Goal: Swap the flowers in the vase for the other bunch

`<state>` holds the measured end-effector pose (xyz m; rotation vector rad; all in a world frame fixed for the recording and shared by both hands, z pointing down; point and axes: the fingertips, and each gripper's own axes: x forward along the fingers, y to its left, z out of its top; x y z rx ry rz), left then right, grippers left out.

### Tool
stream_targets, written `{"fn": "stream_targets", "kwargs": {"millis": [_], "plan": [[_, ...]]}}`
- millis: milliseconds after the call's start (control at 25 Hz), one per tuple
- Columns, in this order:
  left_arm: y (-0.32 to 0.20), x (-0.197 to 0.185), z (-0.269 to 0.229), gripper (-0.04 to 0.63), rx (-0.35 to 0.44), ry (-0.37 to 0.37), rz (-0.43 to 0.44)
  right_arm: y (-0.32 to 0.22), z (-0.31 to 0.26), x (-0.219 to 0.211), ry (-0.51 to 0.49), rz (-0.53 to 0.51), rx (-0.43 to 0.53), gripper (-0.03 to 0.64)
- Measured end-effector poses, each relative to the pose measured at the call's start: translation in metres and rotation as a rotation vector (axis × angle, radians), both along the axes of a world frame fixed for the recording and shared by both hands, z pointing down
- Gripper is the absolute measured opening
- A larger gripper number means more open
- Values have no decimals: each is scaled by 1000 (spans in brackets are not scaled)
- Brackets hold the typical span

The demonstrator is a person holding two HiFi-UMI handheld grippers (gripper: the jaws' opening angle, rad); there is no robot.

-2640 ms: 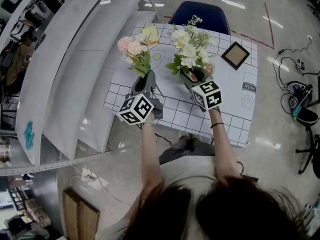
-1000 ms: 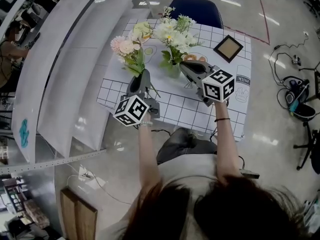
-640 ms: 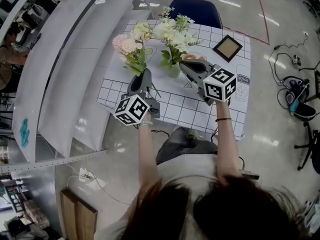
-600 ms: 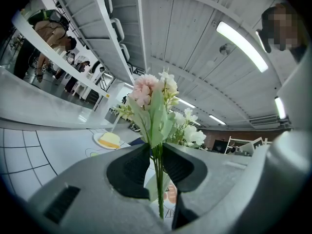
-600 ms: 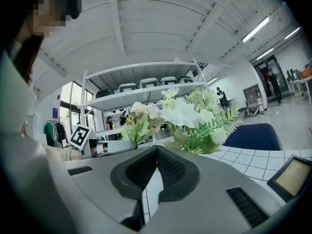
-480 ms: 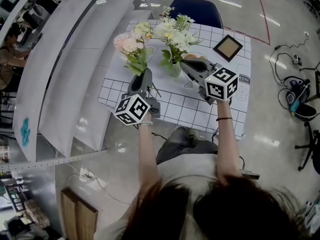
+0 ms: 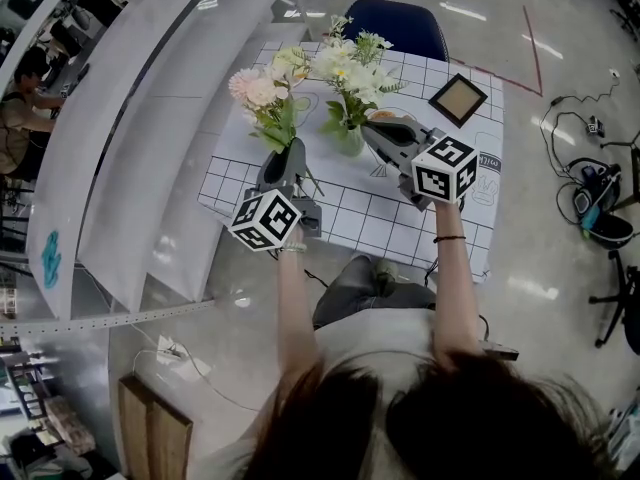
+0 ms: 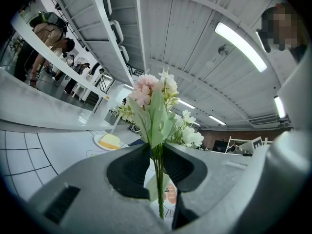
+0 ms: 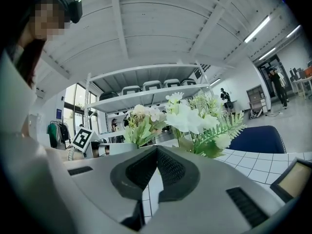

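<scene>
- Two bunches: the pink bunch (image 7: 262, 98) has its stems pinched in the left claw (image 7: 283, 158), left of the vase (image 7: 349, 140); the white bunch (image 7: 350, 66) stands in it.
- The right claw (image 7: 375, 128) is closed and empty, just right of the vase.
- One vase and one frame (image 7: 459, 99) sit on the gridded bench (image 7: 400, 218); a chair (image 7: 395, 20) is beyond, shelves (image 7: 130, 138) to the left.

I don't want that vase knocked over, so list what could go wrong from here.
1. The left gripper pinches the pink bunch only by its thin stems, which could slip or bend when it moves.
2. Its leaves stand close to the white bunch in the vase, so a snag could tip the vase.
3. The right gripper, shut and empty, sits right beside the vase and could bump it.
</scene>
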<state>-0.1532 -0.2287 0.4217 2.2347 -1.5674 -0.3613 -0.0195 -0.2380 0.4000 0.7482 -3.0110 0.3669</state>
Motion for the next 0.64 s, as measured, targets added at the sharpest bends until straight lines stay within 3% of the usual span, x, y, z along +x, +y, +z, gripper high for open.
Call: {"fn": "stream_targets", "kwargs": {"millis": [640], "plan": [[1,-5,-1,80,10,7,-18,0,4,0,-4,-15,-10,9]]}}
